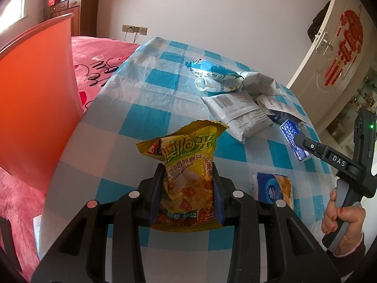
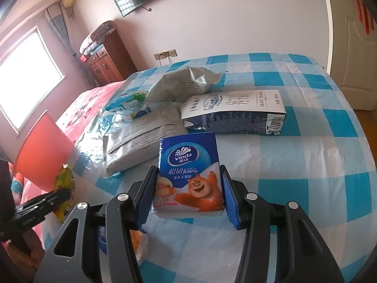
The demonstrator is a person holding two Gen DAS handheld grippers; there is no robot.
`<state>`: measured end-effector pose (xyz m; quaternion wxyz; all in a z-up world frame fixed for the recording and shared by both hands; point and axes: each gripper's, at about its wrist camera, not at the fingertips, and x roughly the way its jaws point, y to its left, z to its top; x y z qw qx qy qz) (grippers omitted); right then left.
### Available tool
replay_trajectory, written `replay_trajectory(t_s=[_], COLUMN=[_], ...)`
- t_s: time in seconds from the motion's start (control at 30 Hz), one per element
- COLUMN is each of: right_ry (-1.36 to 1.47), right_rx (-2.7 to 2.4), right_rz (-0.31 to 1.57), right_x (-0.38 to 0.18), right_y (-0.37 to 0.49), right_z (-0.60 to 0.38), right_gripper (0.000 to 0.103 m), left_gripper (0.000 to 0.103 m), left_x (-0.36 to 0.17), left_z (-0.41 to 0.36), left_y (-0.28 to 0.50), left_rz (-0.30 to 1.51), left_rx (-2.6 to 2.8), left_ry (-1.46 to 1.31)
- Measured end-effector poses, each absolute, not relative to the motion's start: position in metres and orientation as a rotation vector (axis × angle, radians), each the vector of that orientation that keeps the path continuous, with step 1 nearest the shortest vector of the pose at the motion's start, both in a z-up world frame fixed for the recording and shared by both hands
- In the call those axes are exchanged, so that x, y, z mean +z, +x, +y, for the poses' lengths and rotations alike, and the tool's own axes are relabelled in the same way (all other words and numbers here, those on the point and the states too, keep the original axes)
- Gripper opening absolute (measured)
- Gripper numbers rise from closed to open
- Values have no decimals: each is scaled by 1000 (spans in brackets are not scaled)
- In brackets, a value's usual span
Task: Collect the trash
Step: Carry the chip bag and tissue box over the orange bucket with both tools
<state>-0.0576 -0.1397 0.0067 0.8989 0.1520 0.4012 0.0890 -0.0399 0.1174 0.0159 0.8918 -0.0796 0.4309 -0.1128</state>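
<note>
Both grippers pinch packets: left gripper crinkly yellow snack bag, right gripper glossy rectangular tissue pack.

Wrapper pile beside bare tablecloth

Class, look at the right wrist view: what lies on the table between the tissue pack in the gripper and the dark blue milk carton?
Nothing: only bare checked tablecloth separates the tissue pack from the milk carton in the right wrist view.
</note>
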Motion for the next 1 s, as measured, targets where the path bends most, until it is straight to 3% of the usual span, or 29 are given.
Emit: replay_trajectory(t_s=[0.53, 1.0], right_ry=[360, 257], right_rx=[280, 504], right_rz=[799, 738], right_x=[58, 126], right_y=[-64, -48], right_z=[-110, -18], right_gripper=[53, 53], left_gripper=[38, 38], left_x=[59, 123], left_z=[131, 176], left_y=[-58, -71], left_rz=[778, 609], left_rx=[-286, -219], left_ry=[-193, -233])
